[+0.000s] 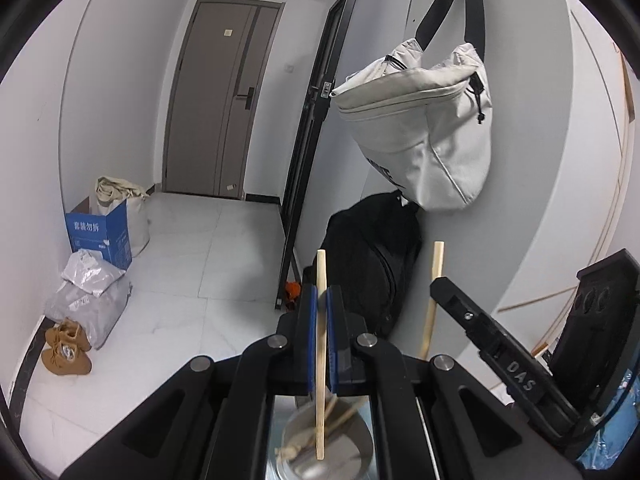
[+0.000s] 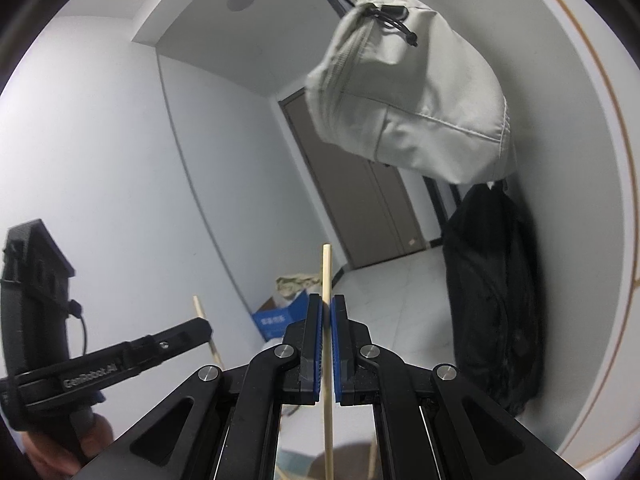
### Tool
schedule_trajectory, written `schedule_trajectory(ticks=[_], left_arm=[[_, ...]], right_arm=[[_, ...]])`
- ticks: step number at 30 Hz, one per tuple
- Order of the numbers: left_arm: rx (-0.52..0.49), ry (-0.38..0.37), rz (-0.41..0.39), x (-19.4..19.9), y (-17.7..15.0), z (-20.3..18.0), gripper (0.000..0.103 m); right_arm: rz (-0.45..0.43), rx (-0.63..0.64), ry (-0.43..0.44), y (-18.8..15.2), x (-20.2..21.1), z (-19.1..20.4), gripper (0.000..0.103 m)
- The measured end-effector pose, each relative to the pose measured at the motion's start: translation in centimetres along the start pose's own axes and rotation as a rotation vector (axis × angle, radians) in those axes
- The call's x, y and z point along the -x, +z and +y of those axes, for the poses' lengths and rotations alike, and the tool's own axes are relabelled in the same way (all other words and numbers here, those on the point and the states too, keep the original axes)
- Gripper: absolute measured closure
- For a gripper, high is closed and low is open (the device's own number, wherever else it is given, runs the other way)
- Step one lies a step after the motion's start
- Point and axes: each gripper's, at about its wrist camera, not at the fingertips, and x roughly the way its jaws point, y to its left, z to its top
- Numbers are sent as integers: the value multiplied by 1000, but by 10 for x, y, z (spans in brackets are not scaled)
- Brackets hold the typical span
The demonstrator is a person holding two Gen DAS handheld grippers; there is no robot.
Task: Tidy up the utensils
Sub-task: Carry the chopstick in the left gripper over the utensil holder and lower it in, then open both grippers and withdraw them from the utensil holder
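My left gripper point(image 1: 321, 298) is shut on a pale wooden chopstick point(image 1: 321, 268), which stands upright between the blue pads. Under it, blurred, is a round metal cup point(image 1: 354, 446) with more wooden sticks in it. My right gripper point(image 2: 326, 306) is shut on a second chopstick point(image 2: 327, 268), also upright. Each gripper shows in the other's view. The right gripper point(image 1: 439, 285) holds its chopstick point(image 1: 436, 258) to the right of the left one. The left gripper point(image 2: 205, 326), with its chopstick point(image 2: 198, 306), is at the lower left, and a hand point(image 2: 86, 436) holds its grip.
A pale canvas bag point(image 1: 424, 120) hangs on the wall ahead, above a black backpack point(image 1: 372, 256). A black frame point(image 1: 304, 168) leans beside them. On the tiled floor at the left are a blue box point(image 1: 100, 236), grey parcels point(image 1: 90, 296) and brown shoes point(image 1: 66, 350). A brown door point(image 1: 224, 96) closes the hallway.
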Motion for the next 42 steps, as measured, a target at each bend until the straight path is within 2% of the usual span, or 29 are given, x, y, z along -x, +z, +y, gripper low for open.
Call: schedule_trajectory(ticks=[9, 16, 23, 30, 32, 34, 37, 40, 41, 42], left_arm=[[13, 3, 31, -38, -11, 21, 102], [5, -29, 61, -54, -23, 29, 102], [-67, -63, 83, -55, -32, 20, 102], [-71, -119, 146, -54, -35, 19, 102], [-62, -159, 188, -56, -36, 19, 102], [-62, -205, 276, -62, -37, 19, 102], [-72, -169, 299, -58, -39, 18, 101], [-14, -158, 279, -44, -34, 24, 100], [2, -146, 254, -36, -31, 25, 96], [8, -135, 240, -32, -30, 26, 81]], right_arm=[[8, -20, -59, -17, -57, -24, 100], [13, -7, -86, -42, -75, -30, 100], [24, 59, -75, -54, -72, -21, 100], [71, 95, -41, -64, -58, -18, 100], [89, 99, -24, -64, -56, -20, 99], [110, 107, -4, -67, -50, -18, 98], [137, 119, 10, -67, -40, -16, 96], [144, 94, 7, -61, -27, -21, 83], [143, 83, 5, -59, -22, -23, 74], [142, 68, 4, -57, -15, -25, 63]])
